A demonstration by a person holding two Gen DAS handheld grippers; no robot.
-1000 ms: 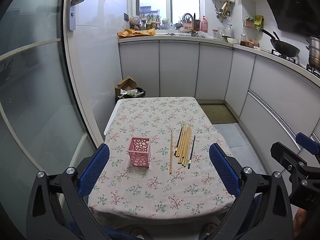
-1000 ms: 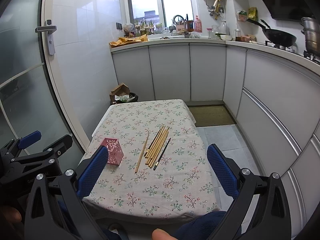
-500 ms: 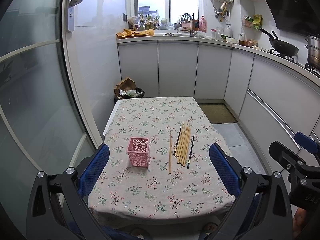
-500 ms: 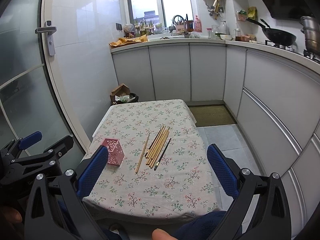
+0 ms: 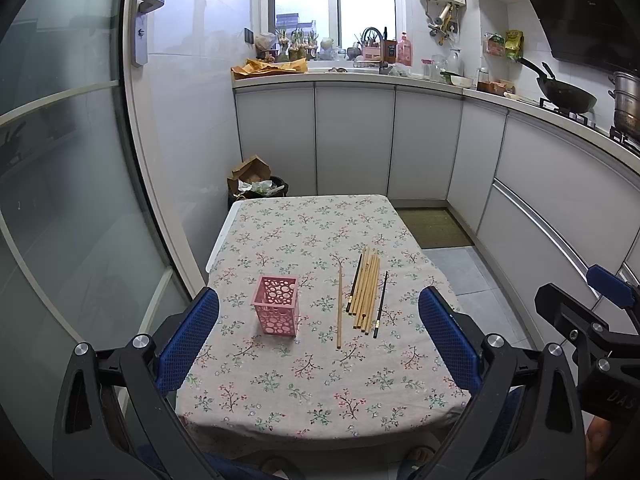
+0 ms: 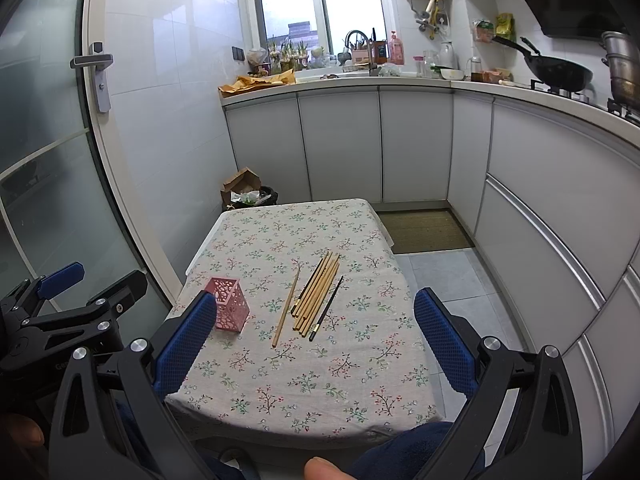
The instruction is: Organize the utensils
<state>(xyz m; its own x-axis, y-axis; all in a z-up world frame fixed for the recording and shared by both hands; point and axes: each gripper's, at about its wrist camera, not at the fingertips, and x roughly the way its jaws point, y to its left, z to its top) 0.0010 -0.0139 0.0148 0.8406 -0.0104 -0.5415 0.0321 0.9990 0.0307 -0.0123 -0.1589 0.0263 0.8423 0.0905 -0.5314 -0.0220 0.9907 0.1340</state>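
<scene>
pink holder (image 6: 228,304): near-left corner hidden behind the right gripper's left finger
steel pot (image 5: 626,104): cut off at 3 o'clock
desk (image 5: 320,432): legs unseen

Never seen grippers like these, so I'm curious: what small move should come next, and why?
Probably lower the right gripper toward the single chopstick lying apart from the bundle. Both grippers are open and empty, and the pink holder stands empty.

On the table (image 5: 280,392) stands one pink holder (image 5: 275,310). Beside it lie chopsticks: one single wooden stick (image 5: 339,308), a bundle (image 5: 367,288) of about six wooden ones, and two dark ones (image 5: 381,305).
</scene>
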